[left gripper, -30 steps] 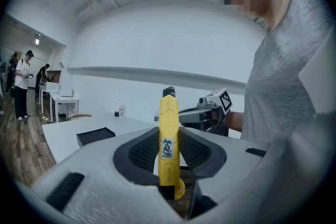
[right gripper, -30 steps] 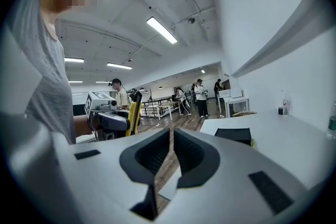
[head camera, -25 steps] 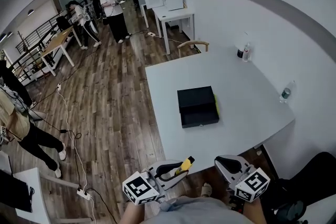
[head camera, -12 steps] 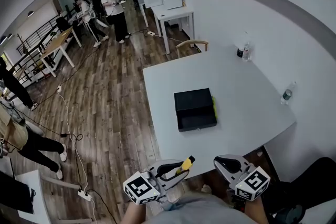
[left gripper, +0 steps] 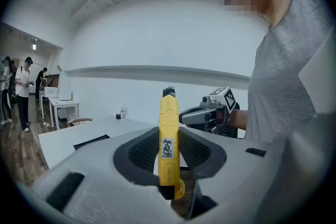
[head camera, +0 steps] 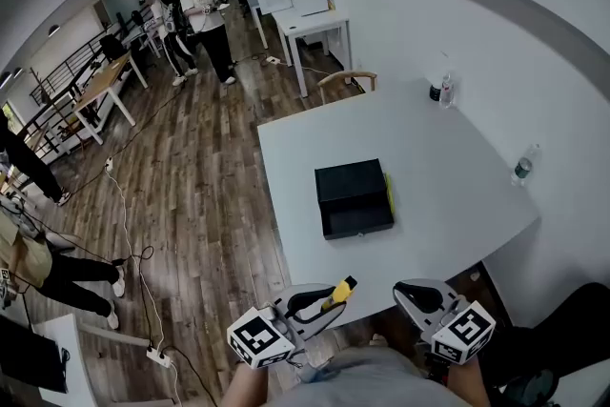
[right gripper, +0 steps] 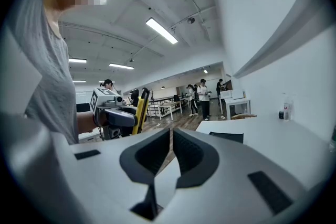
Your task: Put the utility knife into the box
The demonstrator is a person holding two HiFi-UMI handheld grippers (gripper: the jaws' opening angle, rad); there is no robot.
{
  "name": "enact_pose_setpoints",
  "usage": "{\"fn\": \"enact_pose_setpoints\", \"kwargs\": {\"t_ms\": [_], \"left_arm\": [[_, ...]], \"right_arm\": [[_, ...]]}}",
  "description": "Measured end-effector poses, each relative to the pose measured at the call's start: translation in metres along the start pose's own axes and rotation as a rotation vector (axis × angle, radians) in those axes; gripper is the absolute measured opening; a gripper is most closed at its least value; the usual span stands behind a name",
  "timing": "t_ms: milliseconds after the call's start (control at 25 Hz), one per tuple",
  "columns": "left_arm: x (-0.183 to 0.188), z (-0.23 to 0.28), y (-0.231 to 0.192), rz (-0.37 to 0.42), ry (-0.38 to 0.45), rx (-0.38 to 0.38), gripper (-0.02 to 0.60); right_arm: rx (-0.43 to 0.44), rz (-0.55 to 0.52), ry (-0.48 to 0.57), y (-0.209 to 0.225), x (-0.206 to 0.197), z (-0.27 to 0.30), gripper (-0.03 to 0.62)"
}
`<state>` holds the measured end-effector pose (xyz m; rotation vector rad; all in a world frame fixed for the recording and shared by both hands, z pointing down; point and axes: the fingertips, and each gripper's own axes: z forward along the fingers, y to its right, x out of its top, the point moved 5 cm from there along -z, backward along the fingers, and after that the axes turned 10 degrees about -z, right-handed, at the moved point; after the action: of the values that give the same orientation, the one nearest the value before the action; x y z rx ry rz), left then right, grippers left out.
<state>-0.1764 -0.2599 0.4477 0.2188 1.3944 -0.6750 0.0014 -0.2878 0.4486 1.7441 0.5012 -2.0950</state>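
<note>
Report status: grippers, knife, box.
Left gripper shut on utility knife. Right gripper shut, empty. Box on table ahead, not yet reached. Nothing between.

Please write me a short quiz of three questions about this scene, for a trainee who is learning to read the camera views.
1. True or false: the yellow utility knife already lies inside the black rectangular box.
2. Which gripper holds the knife? A) left B) right C) neither
3. Fill in: the box lies on the white ____.

Key:
1. False. The knife is not at the box yet.
2. A. The jaws of the left gripper clamp it. The jaws of the right gripper are together and hold nothing.
3. table
</note>
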Motion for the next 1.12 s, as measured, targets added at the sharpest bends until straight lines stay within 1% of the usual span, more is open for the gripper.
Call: {"fn": "enact_pose_setpoints", "kwargs": {"t_ms": [320,560,1120], "left_arm": [[0.003,0.003,-0.016,0.018,-0.006,0.018,0.124],[0.002,0.009,-0.034,0.013,-0.011,0.039,0.124],[0.013,0.032,-0.058,0.055,-0.049,0.018,0.124]], "right_arm": [[-0.011,0.008,0.005,0.004,-0.004,-0.001,0.035],[-0.022,0.013,0.004,0.006,-0.006,-0.004,0.035],[-0.025,0.015,0.008,0.006,-0.005,-0.004,0.035]]}}
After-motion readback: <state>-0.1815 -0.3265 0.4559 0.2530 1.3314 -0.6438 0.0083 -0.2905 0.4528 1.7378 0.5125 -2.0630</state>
